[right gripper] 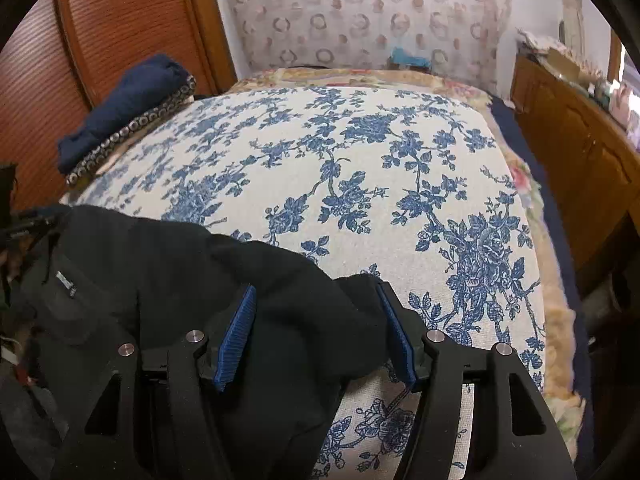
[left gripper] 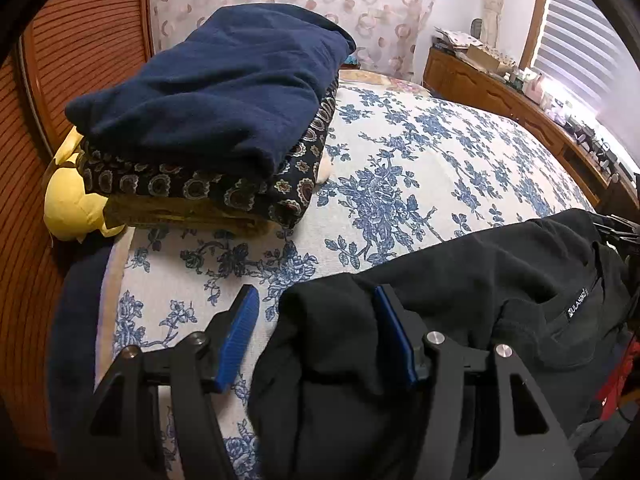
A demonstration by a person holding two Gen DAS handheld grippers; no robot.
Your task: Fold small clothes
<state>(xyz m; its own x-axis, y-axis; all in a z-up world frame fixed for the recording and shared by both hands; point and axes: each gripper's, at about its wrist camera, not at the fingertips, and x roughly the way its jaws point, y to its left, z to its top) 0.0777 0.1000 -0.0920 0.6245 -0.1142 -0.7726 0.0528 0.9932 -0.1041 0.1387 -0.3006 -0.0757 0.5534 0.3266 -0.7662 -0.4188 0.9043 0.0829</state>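
A black garment (left gripper: pixel 460 292) with a small white label lies bunched on the near edge of the floral bed cover (left gripper: pixel 420 152). My left gripper (left gripper: pixel 316 312) is open, and the garment's left end lies between its blue pads (left gripper: pixel 240 328). In the right wrist view the same black garment (right gripper: pixel 180 264) fills the lower left. My right gripper (right gripper: pixel 316 312) is open too, with the garment's right end between its blue pads (right gripper: pixel 240 324).
A stack of folded clothes, navy (left gripper: pixel 224 84) on top of a dark patterned piece (left gripper: pixel 224 188), sits at the bed's far left, seen also in the right wrist view (right gripper: pixel 120 108). A yellow plush (left gripper: pixel 72 204) lies beside it. A wooden cabinet (right gripper: pixel 580 148) runs along the right.
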